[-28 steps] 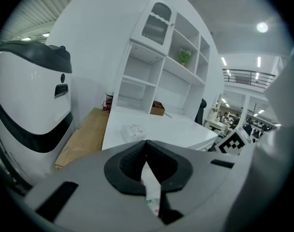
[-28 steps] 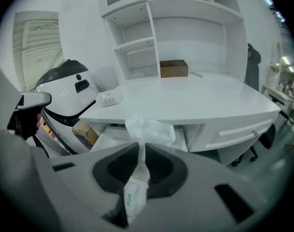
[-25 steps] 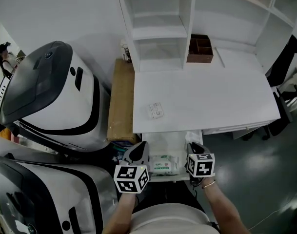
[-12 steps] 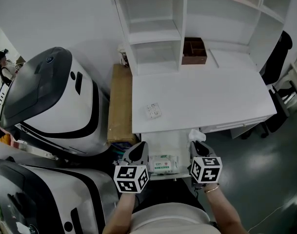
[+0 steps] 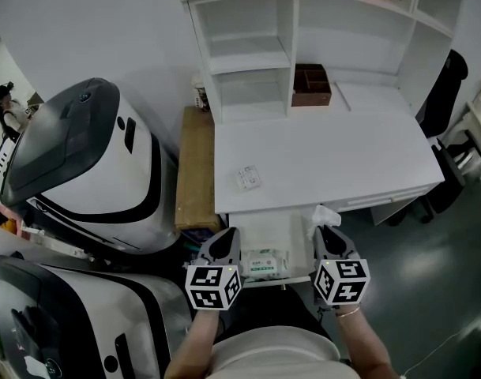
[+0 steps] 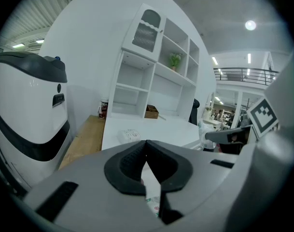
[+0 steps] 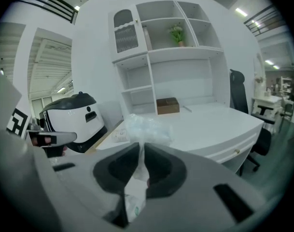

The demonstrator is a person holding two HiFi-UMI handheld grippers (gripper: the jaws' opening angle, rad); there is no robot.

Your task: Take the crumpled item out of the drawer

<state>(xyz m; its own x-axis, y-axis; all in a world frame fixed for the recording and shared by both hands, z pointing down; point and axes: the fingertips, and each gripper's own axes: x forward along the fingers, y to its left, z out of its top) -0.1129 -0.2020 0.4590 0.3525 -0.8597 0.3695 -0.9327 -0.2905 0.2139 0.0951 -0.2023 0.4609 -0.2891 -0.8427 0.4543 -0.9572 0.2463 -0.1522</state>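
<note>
I'm looking at the right gripper [image 7: 139, 149], which is clamped on the crumpled wad of clear plastic film [image 7: 146, 128]. Its jaws have just been closing further, with the film pinched between them. The bunched bulk of the wad swells out just past the jaw tips and a thin tail hangs down through the gap, so its long axis runs roughly along the jaws.

In the head view the wad [image 5: 325, 214] shows right of lower centre. It is by the right side of the white pull-out drawer [image 5: 252, 229], where the drawer meets the front edge of the white desk [image 5: 327, 156]. To my eye it is already lifted out of the drawer. The desk top lies straight beyond the wad, toward the top of the frame, so any set-down there falls to the right hand.

The left gripper [image 5: 224, 242] sits at the drawer's left front, jaws together on nothing, well apart from the wad. A green-and-white pack of wipes [image 5: 265, 265] lies in the drawer between the two grippers.
</note>
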